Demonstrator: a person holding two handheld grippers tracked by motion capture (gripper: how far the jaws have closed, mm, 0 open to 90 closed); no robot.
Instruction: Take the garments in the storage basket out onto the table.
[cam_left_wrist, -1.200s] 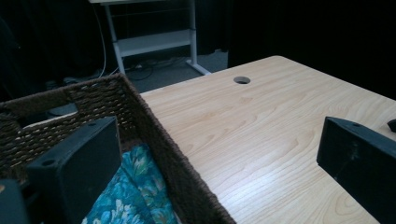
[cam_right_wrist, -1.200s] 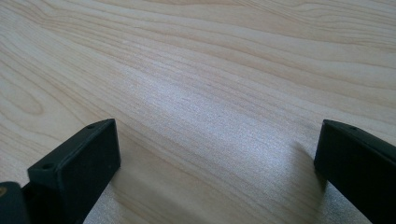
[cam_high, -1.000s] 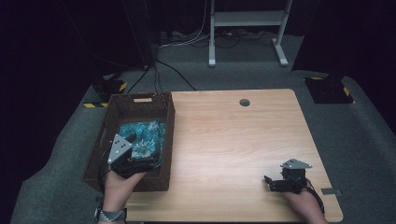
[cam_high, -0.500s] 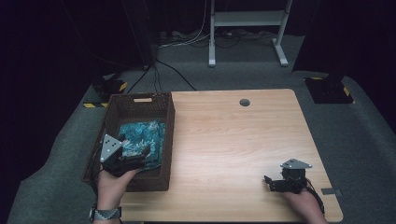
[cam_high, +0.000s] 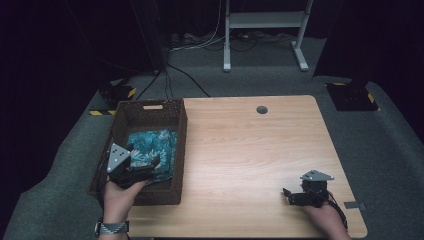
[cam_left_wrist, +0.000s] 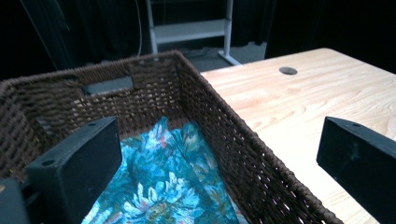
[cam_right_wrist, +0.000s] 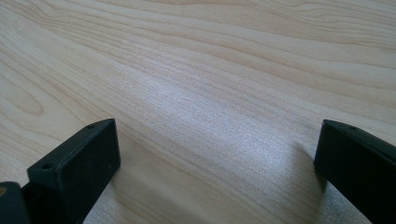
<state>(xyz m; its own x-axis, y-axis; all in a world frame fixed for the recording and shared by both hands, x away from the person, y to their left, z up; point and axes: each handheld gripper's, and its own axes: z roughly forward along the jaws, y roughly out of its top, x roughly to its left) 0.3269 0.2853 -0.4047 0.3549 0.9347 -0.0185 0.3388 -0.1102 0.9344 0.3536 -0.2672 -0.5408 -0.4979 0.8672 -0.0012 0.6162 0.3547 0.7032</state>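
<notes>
Left tool (cam_high: 141, 169) jaws apart, empty, above teal floral cloth (cam_high: 152, 150) in brown wicker basket (cam_high: 150, 107); cloth not yet gripped. Right tool (cam_high: 295, 196) jaws apart, idle on pale wooden surface (cam_high: 250, 150).

Place: we take this for a recording studio or lab set up for filmed table work, not a home.
Surroundings: we see black darkness on all sides, with only the middle lit.
Floor: grey carpet (cam_high: 300, 75), with loose cables (cam_high: 200, 42) trailing across it.
Furniture: one bare wooden table (cam_high: 260, 150) with a cable hole (cam_high: 261, 109); behind it, the white frame of a stand (cam_high: 262, 30).
Fixtures: we note two black floor plates with yellow-black hazard tape (cam_high: 352, 97), one on each side of the table.
</notes>
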